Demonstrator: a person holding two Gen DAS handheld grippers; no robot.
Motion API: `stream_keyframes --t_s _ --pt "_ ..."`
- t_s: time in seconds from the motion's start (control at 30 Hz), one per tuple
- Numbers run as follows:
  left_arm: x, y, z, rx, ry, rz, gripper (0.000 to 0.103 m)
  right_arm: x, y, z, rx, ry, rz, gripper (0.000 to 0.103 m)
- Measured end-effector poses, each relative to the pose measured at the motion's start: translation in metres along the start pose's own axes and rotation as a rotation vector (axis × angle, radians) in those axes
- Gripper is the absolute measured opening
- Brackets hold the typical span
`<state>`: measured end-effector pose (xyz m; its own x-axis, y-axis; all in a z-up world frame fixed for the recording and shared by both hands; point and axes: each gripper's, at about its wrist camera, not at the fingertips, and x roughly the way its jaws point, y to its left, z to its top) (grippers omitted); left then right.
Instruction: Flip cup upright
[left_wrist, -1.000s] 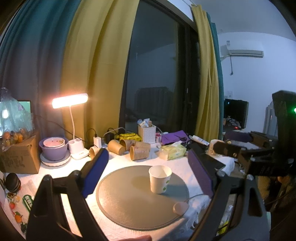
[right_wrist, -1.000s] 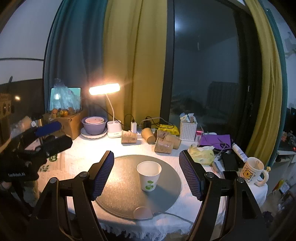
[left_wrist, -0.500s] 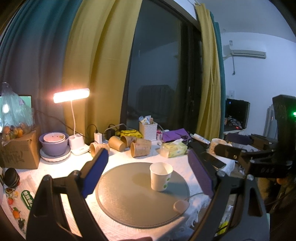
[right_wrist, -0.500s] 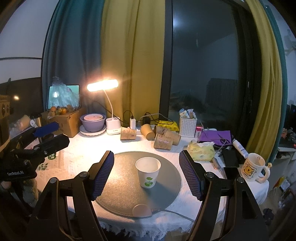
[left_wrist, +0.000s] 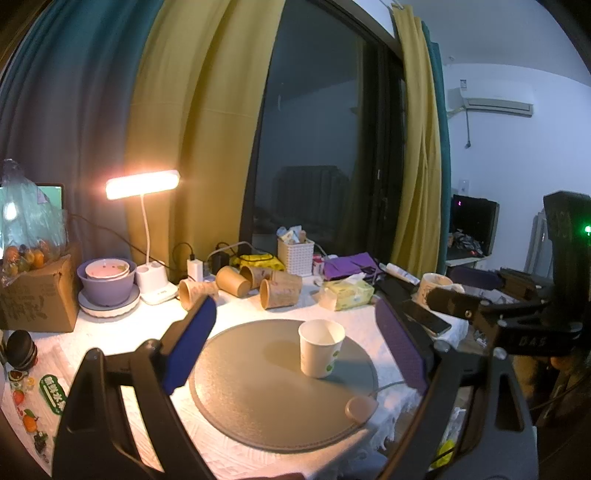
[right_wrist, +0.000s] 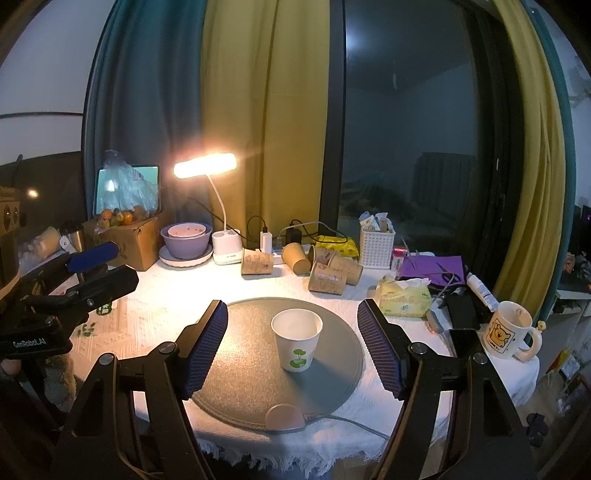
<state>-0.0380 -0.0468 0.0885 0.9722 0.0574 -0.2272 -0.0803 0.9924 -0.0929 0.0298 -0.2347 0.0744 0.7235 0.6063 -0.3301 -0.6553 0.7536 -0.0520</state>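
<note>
White paper cup (right_wrist: 296, 344) upright on mat | left gripper (left_wrist: 295, 345), right gripper (right_wrist: 293, 341) level, spread wide, empty

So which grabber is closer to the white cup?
Probably the right gripper: the white cup stands centred just beyond its open fingertips. The left gripper is open too, held off to the cup's left, seemingly slightly farther. Neither touches it.
</note>
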Motion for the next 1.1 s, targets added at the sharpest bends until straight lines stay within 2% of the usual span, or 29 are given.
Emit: stream_keyframes --t_s 1.1 --pt "-0.001 -0.006 -0.004 -0.011 0.002 0.006 0.089 0.003 -0.001 -0.007 0.011 0.016 0.004 0.076"
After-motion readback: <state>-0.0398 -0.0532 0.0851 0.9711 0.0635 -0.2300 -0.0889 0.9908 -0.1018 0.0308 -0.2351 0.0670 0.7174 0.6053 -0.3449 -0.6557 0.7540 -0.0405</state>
